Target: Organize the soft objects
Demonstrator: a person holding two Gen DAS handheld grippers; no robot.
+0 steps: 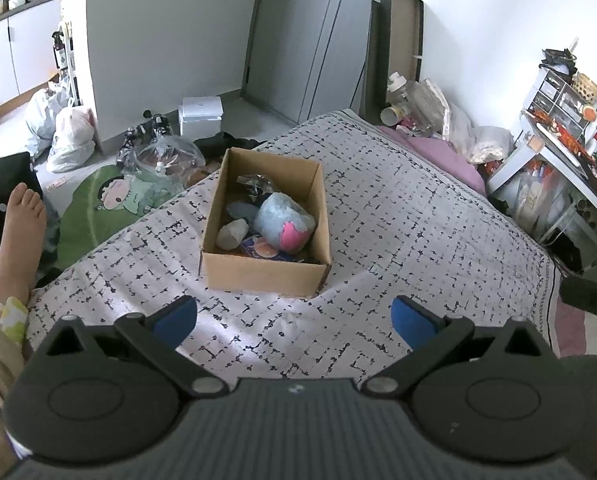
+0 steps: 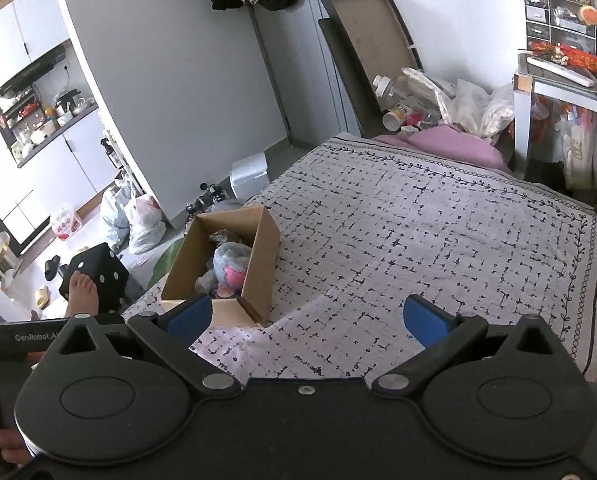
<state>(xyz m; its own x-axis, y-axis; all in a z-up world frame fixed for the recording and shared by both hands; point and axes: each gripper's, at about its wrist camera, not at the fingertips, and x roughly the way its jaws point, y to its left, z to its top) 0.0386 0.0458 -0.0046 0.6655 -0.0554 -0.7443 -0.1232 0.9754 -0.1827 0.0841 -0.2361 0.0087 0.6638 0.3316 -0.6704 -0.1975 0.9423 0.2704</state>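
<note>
Left gripper [image 1: 294, 322]: spread wide, released, nothing between the blue pads [image 1: 176, 318]; hovers over the quilt, aimed toward 12 o'clock at the box.
Right gripper [image 2: 306, 320]: likewise spread wide and empty; blue pads [image 2: 424, 318] well apart, over bare quilt; left pad overlaps the near corner of the box in the right wrist view.
Quilt [image 1: 398, 208]: white with black dash pattern, vine border along the far and right edges in the right wrist view; spread flat, lightly creased near the grippers.
Box [image 1: 258, 274]: brown cardboard, open top, upright on the quilt; at 12 o'clock just beyond the left gripper, at 11 o'clock from the right gripper [image 2: 258, 276].
Plush toy [image 1: 284, 220]: pale blue with a pink patch, inside the box, toward its right wall; seen also from the right wrist [image 2: 228, 264].
Other box contents: a grey lump [image 1: 232, 234] at the left wall, a crinkled dark wrapper [image 1: 254, 184] at the far end, an orange-printed packet [image 1: 262, 248] under the plush toy.
Foot [image 1: 18, 232]: bare, at 9 o'clock from the left gripper, off the quilt's left edge, beside a black cube with white dots [image 1: 6, 184].
Pillow [image 1: 442, 156]: purple, at 1 o'clock, at the quilt's far right corner.
Desk [image 1: 570, 168]: white, cluttered, at 2 o'clock beyond the quilt.
Bags [image 1: 68, 136]: white plastic, on the floor at 10 o'clock.
</note>
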